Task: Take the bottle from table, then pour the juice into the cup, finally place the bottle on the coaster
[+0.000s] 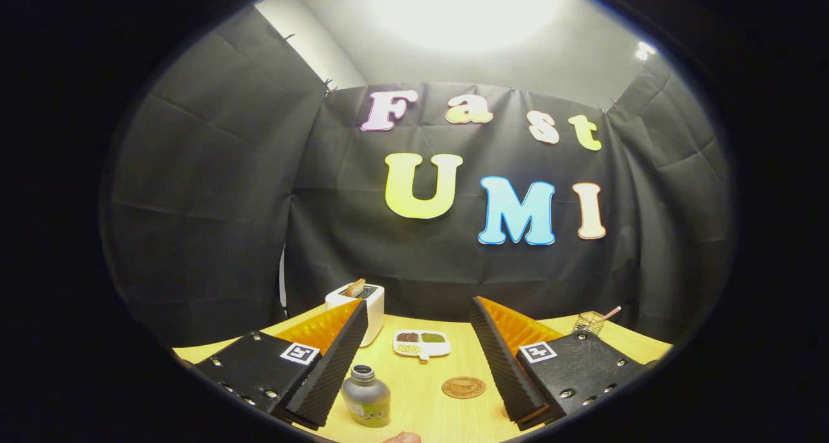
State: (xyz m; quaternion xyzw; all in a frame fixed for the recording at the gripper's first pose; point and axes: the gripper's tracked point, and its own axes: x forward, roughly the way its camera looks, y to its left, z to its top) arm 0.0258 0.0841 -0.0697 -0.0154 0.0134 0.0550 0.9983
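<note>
A small grey bottle (366, 396) with a green label and a dark cap stands upright on the wooden table (424, 401), close to the inner side of my left finger. A round brown coaster (464, 386) lies flat to its right, nearer my right finger. My gripper (420, 313) is open, its two fingers spread wide, and nothing is held between them. Both bottle and coaster sit low in the gap between the fingers. A small part of a rounded pinkish thing (403, 438), perhaps a cup's rim, peeks up just below the bottle.
A white toaster (370, 304) with a slice of bread stands at the back behind the left finger. A white divided dish (421, 344) of grains lies beyond the coaster. A wire basket (589, 323) with a straw sits at the back right. Black cloth walls close the booth.
</note>
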